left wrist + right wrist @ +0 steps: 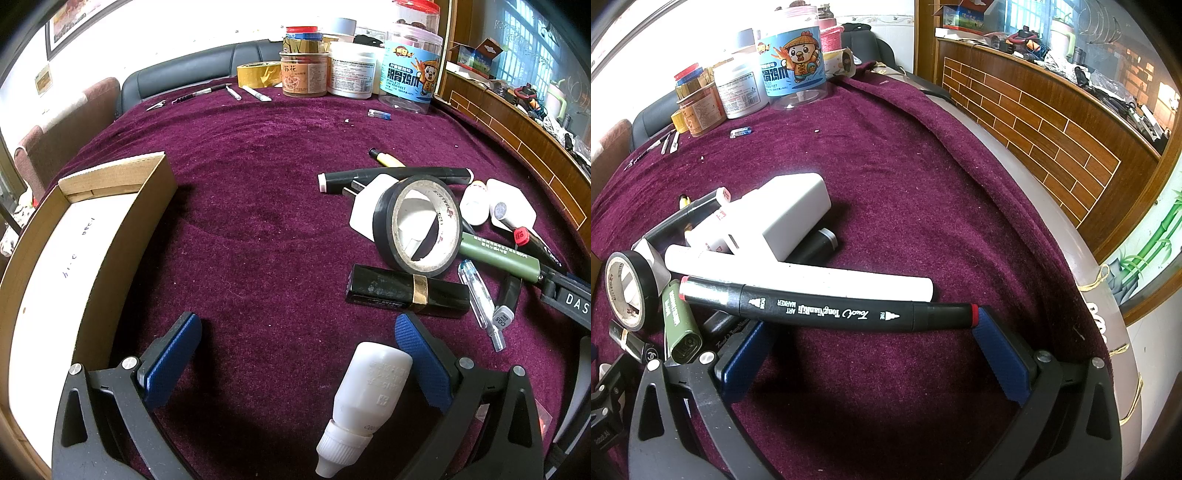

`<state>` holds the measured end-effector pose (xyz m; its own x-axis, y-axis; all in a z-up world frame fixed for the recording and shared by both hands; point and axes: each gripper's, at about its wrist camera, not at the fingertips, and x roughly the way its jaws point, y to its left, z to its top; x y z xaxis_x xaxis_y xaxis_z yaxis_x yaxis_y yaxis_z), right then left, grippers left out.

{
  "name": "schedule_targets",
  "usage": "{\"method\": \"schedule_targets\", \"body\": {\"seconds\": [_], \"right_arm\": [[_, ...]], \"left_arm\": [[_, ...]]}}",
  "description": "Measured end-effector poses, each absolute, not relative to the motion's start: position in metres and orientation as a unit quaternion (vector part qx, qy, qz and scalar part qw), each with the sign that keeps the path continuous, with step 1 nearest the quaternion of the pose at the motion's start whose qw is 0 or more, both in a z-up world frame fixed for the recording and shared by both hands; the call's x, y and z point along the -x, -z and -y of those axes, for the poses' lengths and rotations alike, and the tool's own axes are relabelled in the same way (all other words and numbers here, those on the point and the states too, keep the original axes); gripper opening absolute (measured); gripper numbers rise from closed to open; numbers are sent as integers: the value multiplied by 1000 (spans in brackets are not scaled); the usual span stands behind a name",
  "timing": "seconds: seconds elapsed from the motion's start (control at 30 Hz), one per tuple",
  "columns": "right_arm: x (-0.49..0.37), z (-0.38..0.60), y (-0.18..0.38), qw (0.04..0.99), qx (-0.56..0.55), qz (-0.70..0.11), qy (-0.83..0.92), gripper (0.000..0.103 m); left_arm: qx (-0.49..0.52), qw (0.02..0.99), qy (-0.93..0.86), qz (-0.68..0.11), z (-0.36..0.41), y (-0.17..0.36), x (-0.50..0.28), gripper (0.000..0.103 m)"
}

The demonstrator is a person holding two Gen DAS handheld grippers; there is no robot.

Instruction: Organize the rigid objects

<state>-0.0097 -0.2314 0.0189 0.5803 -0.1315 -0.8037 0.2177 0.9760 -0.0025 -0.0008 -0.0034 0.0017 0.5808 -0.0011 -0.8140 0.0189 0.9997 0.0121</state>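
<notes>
My left gripper is open above the purple cloth; a white dropper bottle lies between its fingers, against the right pad. A cardboard box stands at the left. A pile lies at the right: black tape roll, black lipstick case, green lighter, white charger, markers. My right gripper is open; a black art marker lies across its fingertips, with a white marker and white charger behind.
Jars and tubs and a yellow tape roll stand at the table's far edge, with pens near them. A small blue lighter lies alone. A wooden counter runs past the table's right edge.
</notes>
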Motion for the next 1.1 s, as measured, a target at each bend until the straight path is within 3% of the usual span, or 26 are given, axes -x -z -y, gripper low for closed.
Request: {"method": "schedule_targets", "body": {"seconds": [0.3,0.5,0.73,0.93,1.1], "right_arm": [[10,229,-18,887,-51,-447,103,103],[12,235,-20,889,-53,-449,72,103],[18,280,-29,871,-198,-448,-35,103],[16,274,-31,855,-173,-481,-84,103],[32,285,-24,801,-327,-481,-142,103]], "left_arm": [[-7,888,3,-460,4,-1,0,102],[-33,844,77,-530,4,-6,-4,102],[-45,859,69,-506,11,-2,0,102],[-40,870,61,-487,10,0,3,102],[-35,872,56,-484,9,-2,8,102]]}}
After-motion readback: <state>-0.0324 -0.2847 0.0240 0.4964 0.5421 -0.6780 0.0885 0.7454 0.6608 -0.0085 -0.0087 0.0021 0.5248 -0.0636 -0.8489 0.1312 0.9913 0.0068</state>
